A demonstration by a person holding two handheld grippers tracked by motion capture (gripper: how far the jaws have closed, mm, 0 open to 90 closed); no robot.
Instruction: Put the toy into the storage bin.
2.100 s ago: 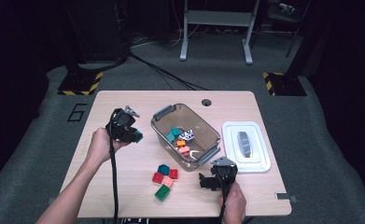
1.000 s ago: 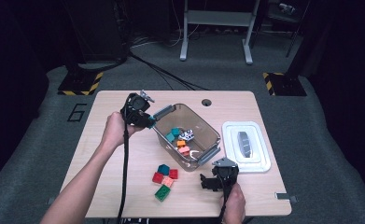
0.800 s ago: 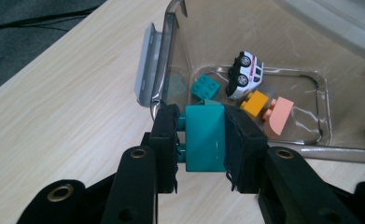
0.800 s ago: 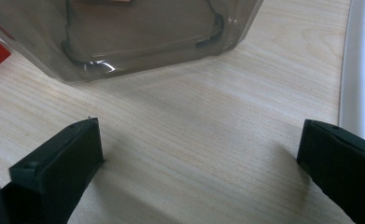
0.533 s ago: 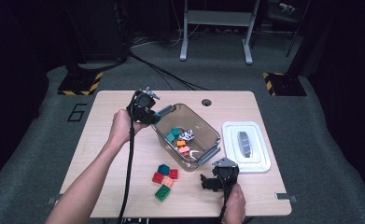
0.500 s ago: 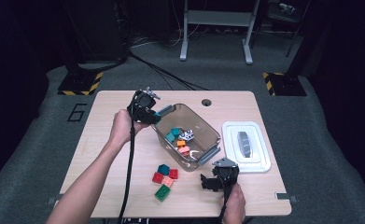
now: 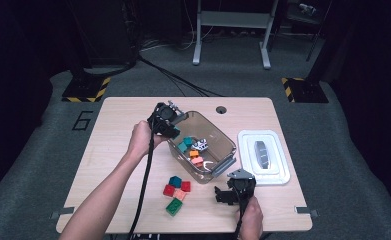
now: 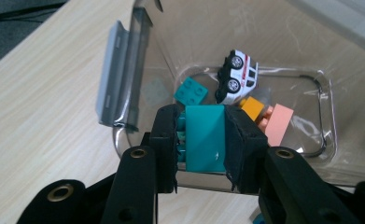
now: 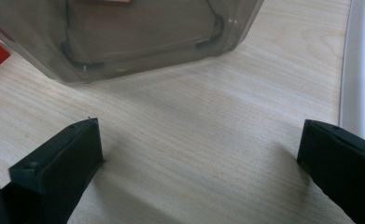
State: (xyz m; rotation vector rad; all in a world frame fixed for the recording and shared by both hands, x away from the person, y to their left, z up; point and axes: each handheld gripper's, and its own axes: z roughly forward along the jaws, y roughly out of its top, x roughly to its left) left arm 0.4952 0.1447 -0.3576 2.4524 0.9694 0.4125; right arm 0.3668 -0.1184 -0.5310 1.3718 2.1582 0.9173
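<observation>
My left gripper [image 8: 201, 140] is shut on a teal brick [image 8: 203, 137] and hangs over the near-left rim of the clear bin [image 8: 124, 88]. From above, the left gripper [image 7: 170, 131] sits at the bin's [image 7: 223, 142] left end. Inside the bin lie a white toy car [image 8: 238, 77], a teal brick [image 8: 192, 91], an orange brick [image 8: 252, 107] and a pink brick [image 8: 278, 123]. My right gripper [image 9: 199, 154] rests open on the bare wood just in front of the bin [image 9: 147, 37]; in the high view the right gripper [image 7: 223, 195] is at the front right.
Several loose bricks, teal, red, pink and green [image 7: 175, 192], lie on the table in front of the bin. The bin's white lid [image 7: 263, 157] lies to the right, its edge [image 9: 362, 70] beside my right gripper. A round hole [image 7: 221, 109] is near the table's far edge.
My left gripper has carried the teal brick from the table's left side rightward and down to the bin's left end. The right gripper has stayed put.
</observation>
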